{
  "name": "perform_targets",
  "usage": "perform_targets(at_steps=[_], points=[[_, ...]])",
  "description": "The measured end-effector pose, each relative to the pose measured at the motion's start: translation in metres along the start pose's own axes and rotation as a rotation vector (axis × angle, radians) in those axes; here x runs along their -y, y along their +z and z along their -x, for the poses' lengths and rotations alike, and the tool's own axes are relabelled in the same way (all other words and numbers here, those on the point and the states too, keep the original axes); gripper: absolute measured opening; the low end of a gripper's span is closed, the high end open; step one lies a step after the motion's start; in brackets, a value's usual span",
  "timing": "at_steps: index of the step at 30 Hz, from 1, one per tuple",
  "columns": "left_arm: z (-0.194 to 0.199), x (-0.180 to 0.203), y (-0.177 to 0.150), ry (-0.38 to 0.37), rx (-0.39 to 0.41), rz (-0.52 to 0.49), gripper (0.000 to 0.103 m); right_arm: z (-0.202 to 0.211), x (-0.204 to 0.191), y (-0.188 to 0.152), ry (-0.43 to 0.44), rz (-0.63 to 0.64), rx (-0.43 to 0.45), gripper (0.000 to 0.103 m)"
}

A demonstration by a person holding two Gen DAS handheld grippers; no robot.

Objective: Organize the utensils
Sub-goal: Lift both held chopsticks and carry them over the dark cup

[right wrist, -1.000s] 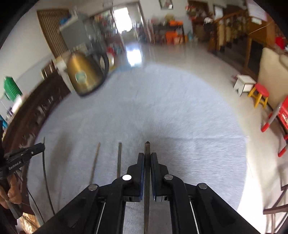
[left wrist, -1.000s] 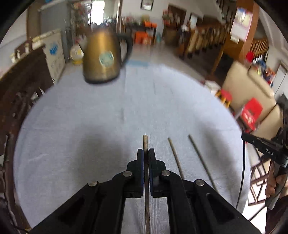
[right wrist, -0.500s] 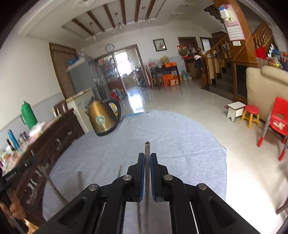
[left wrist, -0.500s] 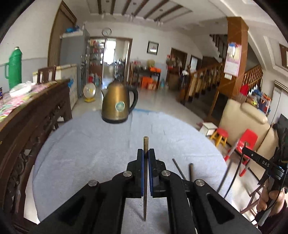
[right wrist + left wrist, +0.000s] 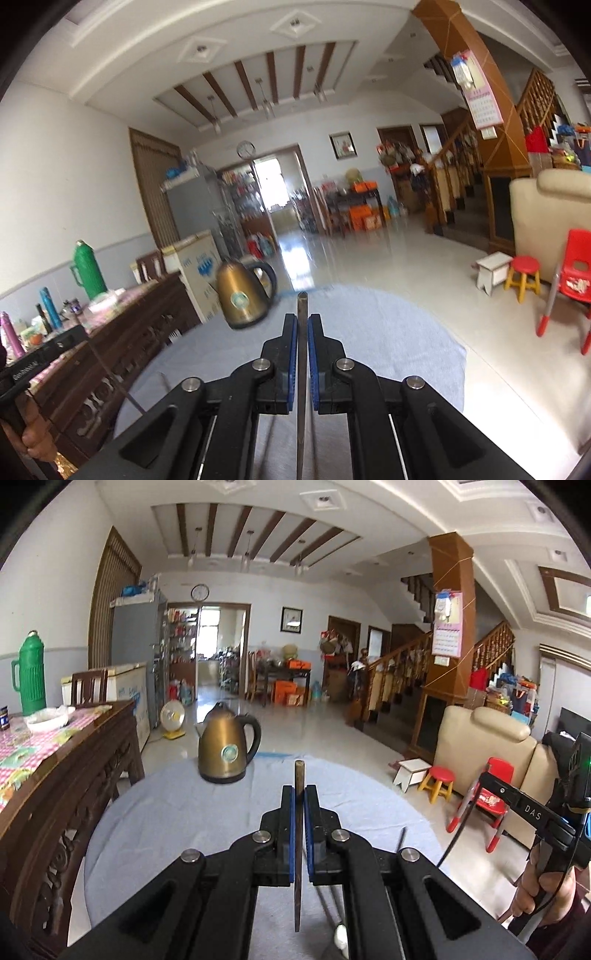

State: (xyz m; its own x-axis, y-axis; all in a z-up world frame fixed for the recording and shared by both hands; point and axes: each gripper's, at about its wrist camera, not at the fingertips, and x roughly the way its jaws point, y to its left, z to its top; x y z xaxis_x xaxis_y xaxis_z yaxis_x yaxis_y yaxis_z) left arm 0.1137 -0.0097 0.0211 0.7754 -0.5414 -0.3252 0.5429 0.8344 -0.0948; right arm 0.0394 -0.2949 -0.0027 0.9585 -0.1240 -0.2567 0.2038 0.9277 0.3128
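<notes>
Table (image 5: pixel 155 812), round, grey-blue woven cloth, lower centre of frame. Kettle (image 5: pixel 226 749), brass-tone metal w/ black handle, upright at far edge. L gripper (image 5: pixel 299 801): black, blue pads clamped on thin dark chopstick (image 5: pixel 298 775), centre frame. R gripper (image 5: pixel 302 328): same, clamped on second chopstick (image 5: pixel 302 306).
</notes>
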Motion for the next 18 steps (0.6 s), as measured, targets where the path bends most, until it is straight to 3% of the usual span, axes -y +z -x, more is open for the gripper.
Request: perform_targets(at_steps=[10,18], points=[[0.046,0.016,0.022,-0.042,0.108,-0.019,0.005,0.039,-0.035,0.022,0.11,0.003,0.12,0.007],[0.055,0.026,0.02,-0.092,0.122,-0.012,0.005,0.027,-0.058,0.004,0.157,0.036,0.069,0.007]])
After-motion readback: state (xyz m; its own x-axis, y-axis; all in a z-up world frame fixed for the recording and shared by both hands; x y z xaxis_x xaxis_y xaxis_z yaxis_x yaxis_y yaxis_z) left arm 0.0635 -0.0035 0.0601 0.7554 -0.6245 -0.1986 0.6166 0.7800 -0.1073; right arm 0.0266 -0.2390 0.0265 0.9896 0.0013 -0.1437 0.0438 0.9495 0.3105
